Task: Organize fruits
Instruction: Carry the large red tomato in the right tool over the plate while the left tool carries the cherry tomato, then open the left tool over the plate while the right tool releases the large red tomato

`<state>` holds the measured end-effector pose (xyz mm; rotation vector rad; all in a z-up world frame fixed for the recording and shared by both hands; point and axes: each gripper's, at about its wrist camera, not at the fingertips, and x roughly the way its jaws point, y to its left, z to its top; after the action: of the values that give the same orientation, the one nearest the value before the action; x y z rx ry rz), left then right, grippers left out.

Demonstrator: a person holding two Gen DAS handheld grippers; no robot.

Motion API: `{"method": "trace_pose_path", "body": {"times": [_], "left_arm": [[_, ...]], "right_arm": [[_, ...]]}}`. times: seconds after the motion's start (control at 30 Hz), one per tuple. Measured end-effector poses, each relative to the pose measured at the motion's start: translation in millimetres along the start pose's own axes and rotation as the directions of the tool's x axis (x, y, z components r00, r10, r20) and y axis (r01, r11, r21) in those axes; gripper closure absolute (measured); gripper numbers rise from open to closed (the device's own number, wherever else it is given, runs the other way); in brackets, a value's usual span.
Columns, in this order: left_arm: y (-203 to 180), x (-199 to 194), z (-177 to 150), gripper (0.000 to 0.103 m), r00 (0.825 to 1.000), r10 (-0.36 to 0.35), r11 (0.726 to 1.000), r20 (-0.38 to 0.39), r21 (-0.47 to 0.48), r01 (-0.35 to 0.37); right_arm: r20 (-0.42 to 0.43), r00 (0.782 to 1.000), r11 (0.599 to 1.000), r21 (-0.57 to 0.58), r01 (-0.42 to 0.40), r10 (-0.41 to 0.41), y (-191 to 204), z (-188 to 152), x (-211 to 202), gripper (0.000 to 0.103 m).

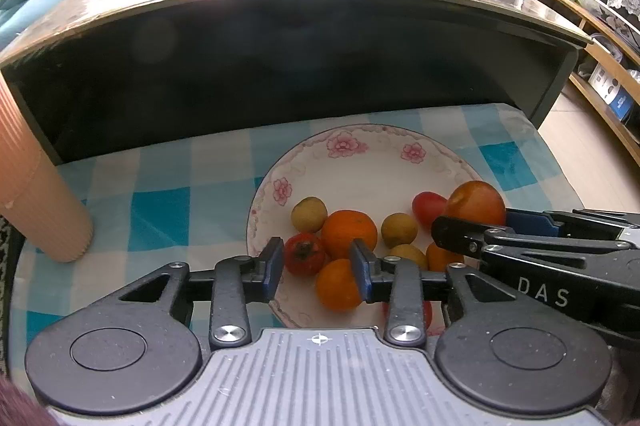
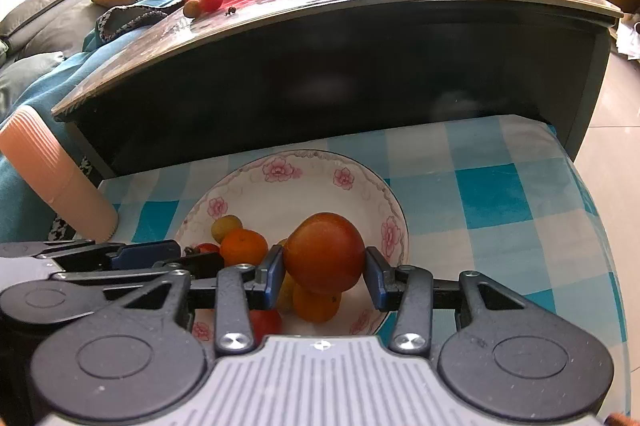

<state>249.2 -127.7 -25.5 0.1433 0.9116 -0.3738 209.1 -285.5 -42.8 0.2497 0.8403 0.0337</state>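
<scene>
- A large orange-red fruit point(image 2: 323, 252) sits between the blue pads of the right gripper point(image 2: 325, 276), at lower centre of the right wrist view; the left pad touches it, while a slim gap shows at the right pad, so a firm grip cannot be confirmed.
- It hangs over a floral-rimmed plate point(image 2: 280, 167) of small fruits.
- The left gripper point(image 1: 318, 272) is open and empty above an orange point(image 1: 349, 233).
- "DAS" is readable on the gripper at the left wrist view's right edge.
- The plate rests on a blue checked cloth point(image 2: 496, 193).
</scene>
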Motion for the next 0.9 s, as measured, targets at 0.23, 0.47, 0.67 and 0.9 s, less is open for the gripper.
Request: {"method": "trace_pose_path", "body": {"times": [0.23,0.47,0.67,0.9], "left_arm": [[-0.9,-6.0,-0.4,0.047,1.000,0.007,1.000,0.018,0.012,-0.007],[-0.9,-14.3,-0.2,0.041,0.999,0.004,1.000,0.045,0.018,-0.004],[0.2,-20.7,-1.9,0.037,0.998,0.020,1.000,0.057,0.017,-0.021],[1.8,-38.9,-8.8,0.027,0.995,0.040,0.999,0.087,0.007,-0.041]], "right_arm": [[0.012,1.000,1.000,0.008,0.015,-0.016,-1.6,2.1,-5.3,0.043],[0.035,0.999,1.000,0.018,0.025,-0.025,-4.0,4.3,-14.0,0.043],[0.051,0.998,0.999,0.026,0.038,-0.039,-6.6,4.7,-25.2,0.043],[0.050,0.997,0.998,0.003,0.061,-0.061,-0.2,-4.8,-46.9,0.043]]}}
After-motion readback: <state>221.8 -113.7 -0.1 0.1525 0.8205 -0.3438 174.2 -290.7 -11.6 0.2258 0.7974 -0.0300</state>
